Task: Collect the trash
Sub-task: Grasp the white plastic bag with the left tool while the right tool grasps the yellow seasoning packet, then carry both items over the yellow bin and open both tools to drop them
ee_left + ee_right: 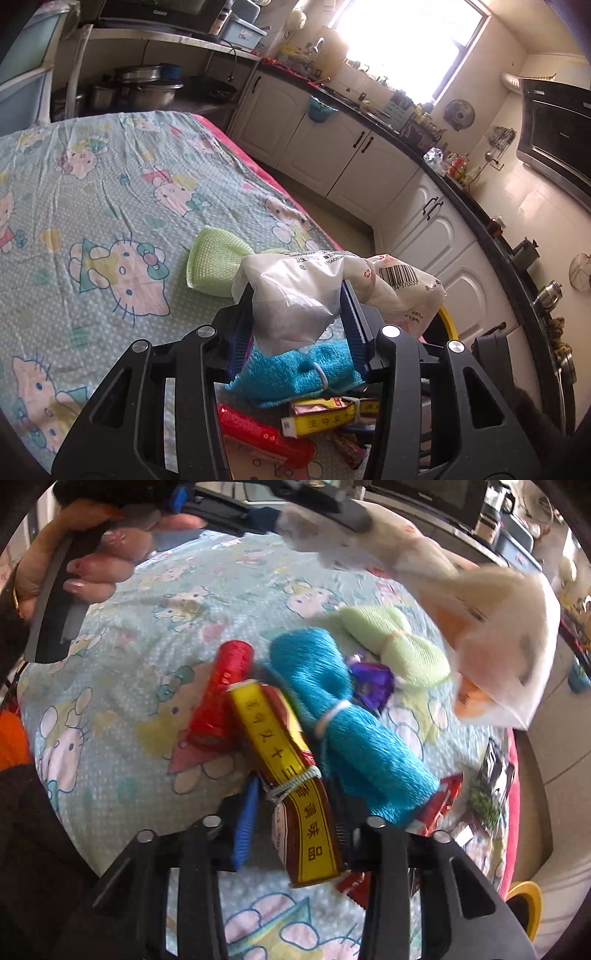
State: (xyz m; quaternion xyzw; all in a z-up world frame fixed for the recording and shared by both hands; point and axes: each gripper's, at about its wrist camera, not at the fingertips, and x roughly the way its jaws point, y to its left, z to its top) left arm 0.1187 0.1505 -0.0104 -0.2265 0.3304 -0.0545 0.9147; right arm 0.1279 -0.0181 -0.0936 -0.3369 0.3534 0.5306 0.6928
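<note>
Left gripper (297, 314): blue pads closed on a crumpled white plastic wrapper with a barcode (332, 288), held above the cartoon-cat tablecloth (92, 184), centre right of its view. Right gripper (291, 834): jaws partly closed around a yellow-and-brown seasoning packet bound with a rubber band (295, 786), lower centre of its view. Nearby on the cloth: rolled turquoise towel (347, 720), red foil packet (221, 694), pale green knotted cloth (399, 646), purple wrapper (373, 683).

Pastel cloth, bright clutter

The tablecloth (110, 177) is pale blue-green with white dots and pink cartoon cats; on it lie a turquoise roll (354, 738), a pale green cloth (402, 646), a red packet (221, 694) and a yellow-banded brown packet (295, 794).
</note>
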